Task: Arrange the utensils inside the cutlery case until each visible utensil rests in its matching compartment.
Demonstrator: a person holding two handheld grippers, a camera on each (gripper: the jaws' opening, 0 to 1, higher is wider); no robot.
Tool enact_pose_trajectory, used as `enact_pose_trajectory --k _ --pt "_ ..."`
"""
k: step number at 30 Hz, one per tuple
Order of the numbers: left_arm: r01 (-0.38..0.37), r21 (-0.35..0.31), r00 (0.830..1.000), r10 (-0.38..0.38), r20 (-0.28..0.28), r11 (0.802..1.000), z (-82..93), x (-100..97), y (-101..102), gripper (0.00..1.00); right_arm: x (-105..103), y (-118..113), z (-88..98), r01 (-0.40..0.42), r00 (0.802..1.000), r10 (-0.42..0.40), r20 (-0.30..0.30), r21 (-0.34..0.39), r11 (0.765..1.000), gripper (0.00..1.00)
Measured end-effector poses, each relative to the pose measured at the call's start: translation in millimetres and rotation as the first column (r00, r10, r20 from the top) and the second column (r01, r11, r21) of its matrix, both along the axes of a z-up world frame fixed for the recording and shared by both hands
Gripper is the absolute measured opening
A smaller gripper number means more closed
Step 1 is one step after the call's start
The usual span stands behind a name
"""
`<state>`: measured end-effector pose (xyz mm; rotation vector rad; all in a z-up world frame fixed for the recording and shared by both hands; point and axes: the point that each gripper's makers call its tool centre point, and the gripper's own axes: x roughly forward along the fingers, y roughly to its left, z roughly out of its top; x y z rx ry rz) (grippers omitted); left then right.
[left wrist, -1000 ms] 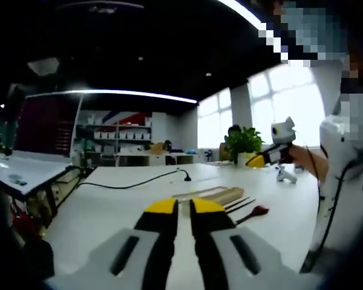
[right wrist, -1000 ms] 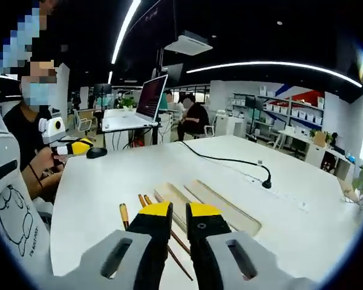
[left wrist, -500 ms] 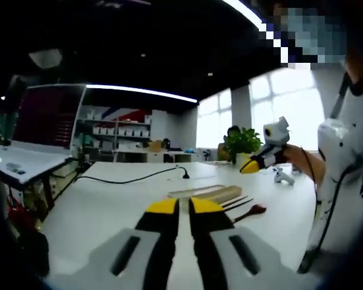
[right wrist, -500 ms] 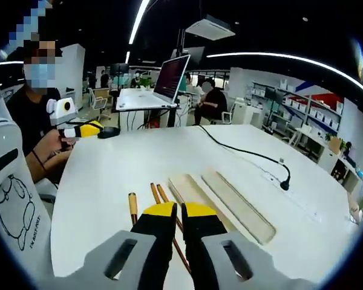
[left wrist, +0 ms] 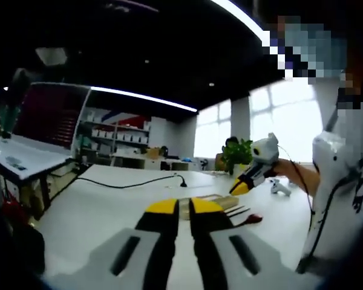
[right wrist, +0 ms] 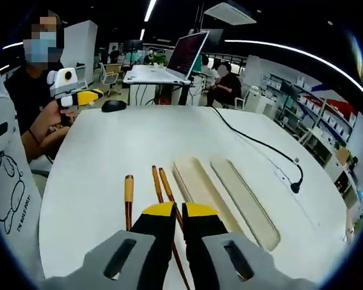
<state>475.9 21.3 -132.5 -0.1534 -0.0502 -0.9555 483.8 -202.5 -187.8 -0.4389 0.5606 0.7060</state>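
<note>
A pale wooden cutlery case (right wrist: pixel 196 187) lies open on the white table, its second long tray (right wrist: pixel 247 202) beside it. Left of it lie two brown chopsticks (right wrist: pixel 161 185) and a wooden-handled spoon (right wrist: pixel 128 194), all outside the trays. My right gripper (right wrist: pixel 178 209) is shut and empty, hovering just short of the chopsticks' near ends. In the left gripper view my left gripper (left wrist: pixel 178 206) is shut and empty, low over the table, with the case (left wrist: pixel 210 198), chopsticks (left wrist: pixel 233 211) and spoon (left wrist: pixel 249 219) beyond it. The right gripper (left wrist: pixel 238 188) hangs above them.
A person's hand holds the left gripper (right wrist: pixel 86 96) at the table's far left edge. A black mouse (right wrist: pixel 114 106), a laptop (right wrist: pixel 189 53) on a farther desk and a black cable (right wrist: pixel 257 145) lie beyond the case. A potted plant (left wrist: pixel 235 151) stands at the far end.
The right gripper has come down and closer over the chopsticks and case, now looking more steeply at the table. The left gripper has stayed low and shut, with little shift.
</note>
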Motion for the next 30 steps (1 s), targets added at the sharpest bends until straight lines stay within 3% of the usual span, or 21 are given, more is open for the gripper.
enact_pose_trajectory --k 4,11,24,30 --pt "-0.007 0.029 1.000 0.007 0.001 1.000 -3.6 1.8 2.8 0.07 3.5 7.5 -10.6 -0.019 0.999 0.018 -0.040 -0.026 0.999 0.03" --pt "-0.022 0.018 1.000 0.022 0.002 1.000 -3.6 3.2 10.1 0.07 6.4 14.6 -27.7 -0.059 0.994 0.053 -0.095 -0.061 0.996 0.04" --pt "-0.020 0.006 1.000 0.020 -0.016 1.000 -11.7 6.1 12.3 0.07 13.1 12.0 -47.4 -0.104 0.980 0.077 -0.185 -0.145 0.984 0.05" --pt "-0.018 0.003 1.000 0.018 -0.024 1.000 -15.3 6.0 12.8 0.07 12.3 2.1 -54.1 -0.145 0.968 0.095 -0.233 -0.209 0.967 0.05"
